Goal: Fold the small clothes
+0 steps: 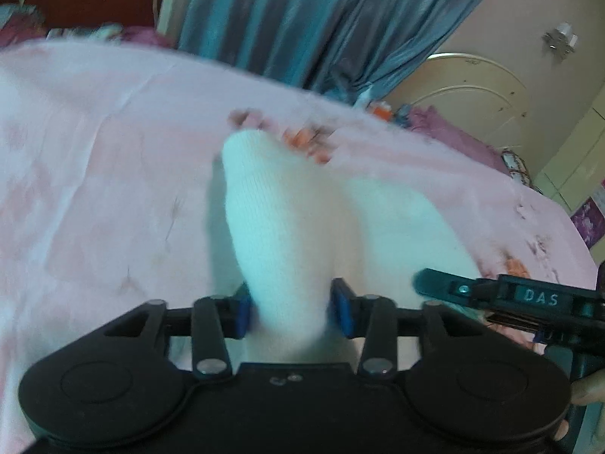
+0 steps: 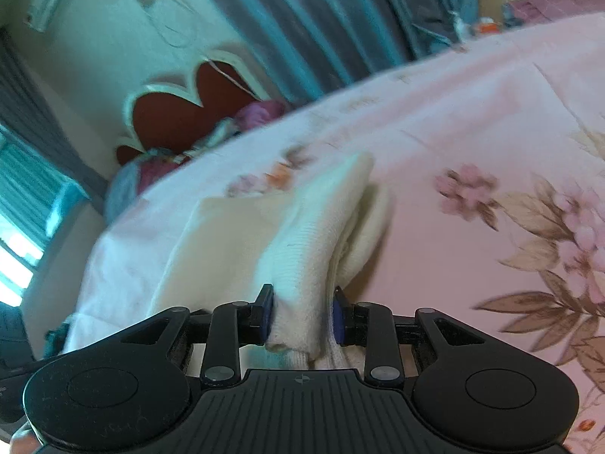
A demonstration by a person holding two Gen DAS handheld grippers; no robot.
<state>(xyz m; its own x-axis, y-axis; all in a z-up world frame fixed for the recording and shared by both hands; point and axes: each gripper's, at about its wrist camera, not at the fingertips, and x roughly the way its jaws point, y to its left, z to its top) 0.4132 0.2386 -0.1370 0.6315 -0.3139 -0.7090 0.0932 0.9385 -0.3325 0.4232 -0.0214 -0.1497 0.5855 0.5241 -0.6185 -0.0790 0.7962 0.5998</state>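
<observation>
A small white knit garment (image 1: 276,204) lies on a pink floral bedsheet (image 1: 106,151). In the left wrist view a bunched fold of it runs up between the blue pads of my left gripper (image 1: 290,312), which is shut on it, the cloth filling the gap. My right gripper's black finger (image 1: 435,283) pokes in from the right at the garment's other edge. In the right wrist view my right gripper (image 2: 302,317) is shut on a ribbed fold of the same garment (image 2: 302,242). The rest of the cloth lies flat to the left. Both views are blurred.
The bedsheet (image 2: 472,121) spreads wide on every side of the garment. Blue curtains (image 1: 287,15) hang behind the bed, beside a red headboard (image 2: 170,113) with purple pillows. A cream cabinet (image 1: 472,90) stands at the far right. A person's fingers (image 1: 590,389) grip the right tool's handle.
</observation>
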